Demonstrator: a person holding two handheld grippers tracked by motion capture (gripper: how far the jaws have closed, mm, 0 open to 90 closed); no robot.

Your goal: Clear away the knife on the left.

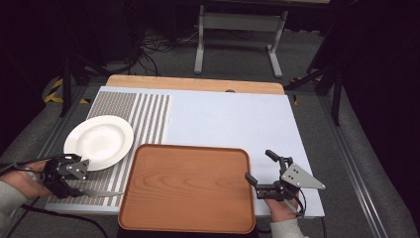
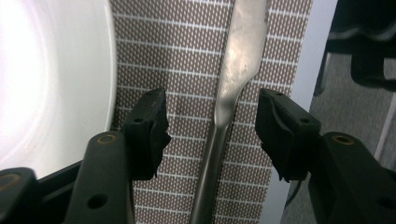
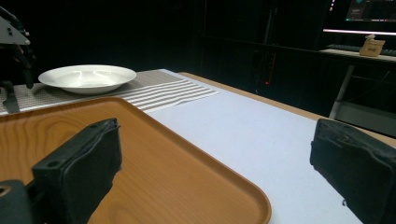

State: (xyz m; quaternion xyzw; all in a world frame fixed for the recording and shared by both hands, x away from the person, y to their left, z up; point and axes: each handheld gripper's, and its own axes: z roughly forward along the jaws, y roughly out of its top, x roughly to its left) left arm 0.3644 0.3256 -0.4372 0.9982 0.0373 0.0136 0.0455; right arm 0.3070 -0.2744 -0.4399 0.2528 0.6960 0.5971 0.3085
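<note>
On the striped mat, between plate [image 1: 99, 141] and tray [image 1: 185, 188], lies the knife [image 2: 219, 116] — not yet gripped. The left gripper [image 2: 212, 126] straddles its neck, jaws spread, pads clear — lifting remains. The right gripper [image 1: 261, 167] waits beside the tray, jaws spread, empty.

**What the views kept back**

In the left gripper view the knife [image 2: 231, 84] ran off both the top and bottom edges, so neither its tip nor the end of its handle showed. The white plate [image 2: 42, 79] was cut by the left and top edges and washed out by glare. In the right gripper view the tray [image 3: 187, 158] was cropped at the bottom, and the other gripper [image 3: 14, 37] was cut by the left edge.
</note>
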